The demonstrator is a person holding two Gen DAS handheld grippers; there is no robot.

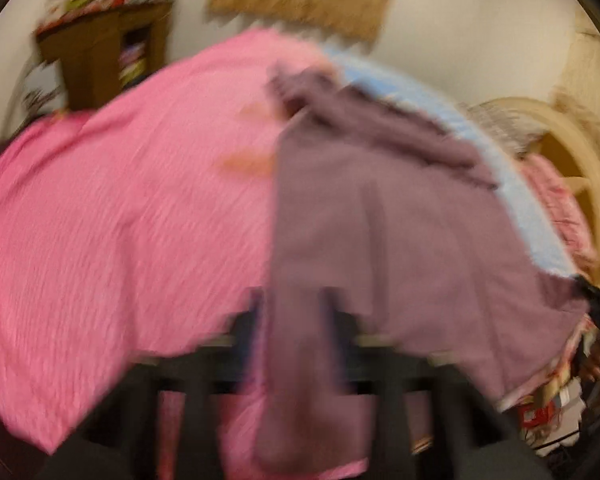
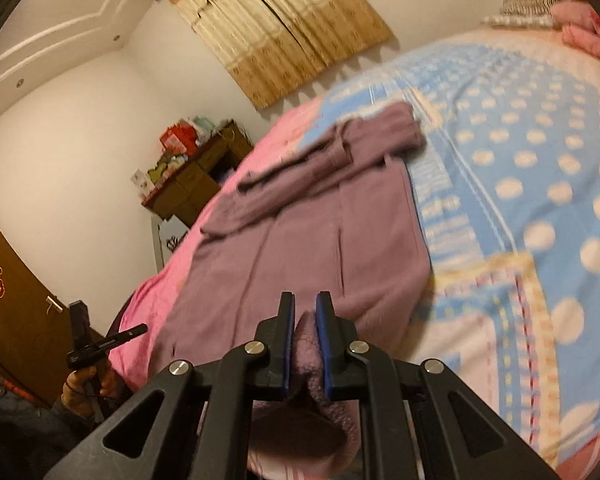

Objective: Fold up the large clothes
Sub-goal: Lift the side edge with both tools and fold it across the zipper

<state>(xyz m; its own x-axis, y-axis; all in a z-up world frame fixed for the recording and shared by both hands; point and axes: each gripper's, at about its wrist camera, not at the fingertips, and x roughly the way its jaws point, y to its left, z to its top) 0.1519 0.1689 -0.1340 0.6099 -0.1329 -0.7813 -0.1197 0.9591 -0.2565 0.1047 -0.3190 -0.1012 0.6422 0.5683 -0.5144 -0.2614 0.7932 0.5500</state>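
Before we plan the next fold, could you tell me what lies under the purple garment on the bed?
The purple garment lies across a pink bedspread and a blue polka-dot sheet. Where the two meet underneath it is covered.

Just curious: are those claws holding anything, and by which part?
Both grip the purple garment by its near edge: right claw by a bunched fold, left claw too, though blurred.

Right tongs point(image 2: 305, 312) pinch the purple garment's point(image 2: 300, 232) hem.
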